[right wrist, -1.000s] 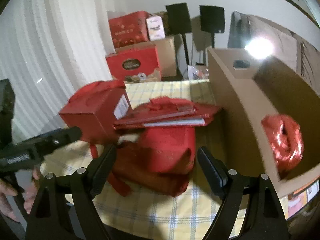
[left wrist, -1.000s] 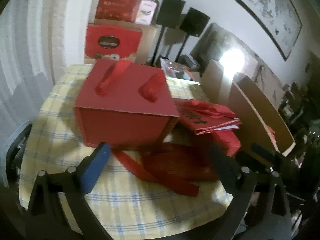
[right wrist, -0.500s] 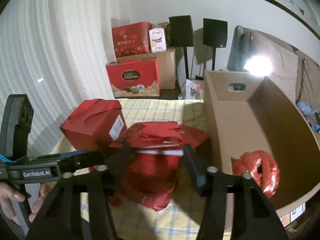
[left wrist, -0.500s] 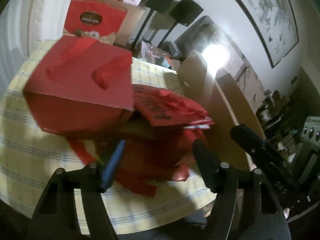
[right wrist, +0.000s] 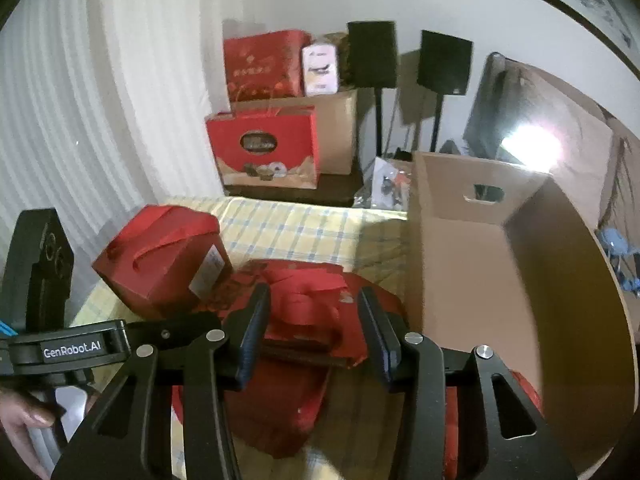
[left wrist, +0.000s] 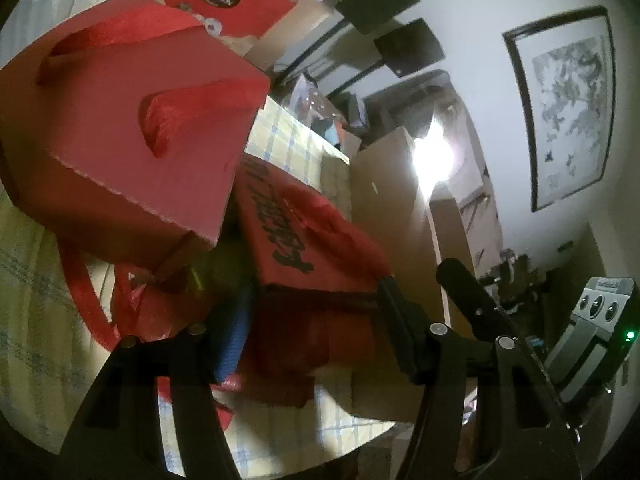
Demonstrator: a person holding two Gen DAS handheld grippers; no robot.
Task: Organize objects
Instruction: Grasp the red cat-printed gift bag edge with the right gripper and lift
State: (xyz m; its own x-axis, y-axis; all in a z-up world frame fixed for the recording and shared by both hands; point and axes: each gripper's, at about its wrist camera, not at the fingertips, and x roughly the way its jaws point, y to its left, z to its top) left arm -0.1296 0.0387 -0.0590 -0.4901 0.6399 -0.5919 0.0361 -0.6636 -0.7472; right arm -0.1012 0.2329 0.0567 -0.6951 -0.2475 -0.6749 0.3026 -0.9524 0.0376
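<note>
We take the open cardboard box point(right wrist: 516, 280) as our landmark. Just left of it, on the bench point(right wrist: 304, 228) with its yellow-and-blue checked cloth, lies a pile of red things: a flat red folder point(left wrist: 296, 236) with black brush lettering, resting on soft red cloth bags point(right wrist: 280, 408).

The right wrist view shows our right gripper point(right wrist: 314, 336) with jaws narrowed around the folder's near edge and the ribbon loops on it; we cannot tell whether the pads actually touch. Only this view shows the box's bare brown inside walls, its oval handle cutout, and the left gripper's black body at the far left, held by a hand point(right wrist: 24, 428).

The left wrist view, strongly tilted, shows our left gripper point(left wrist: 316, 320) with jaws moderately wide, set either side of the folder's edge and the bags beneath. Only here do we read the lettering and see the matte red gift box point(left wrist: 132, 128) close up, with woven ribbon handles and a serrated flap edge, left of the folder, farther from the cardboard box.
</note>
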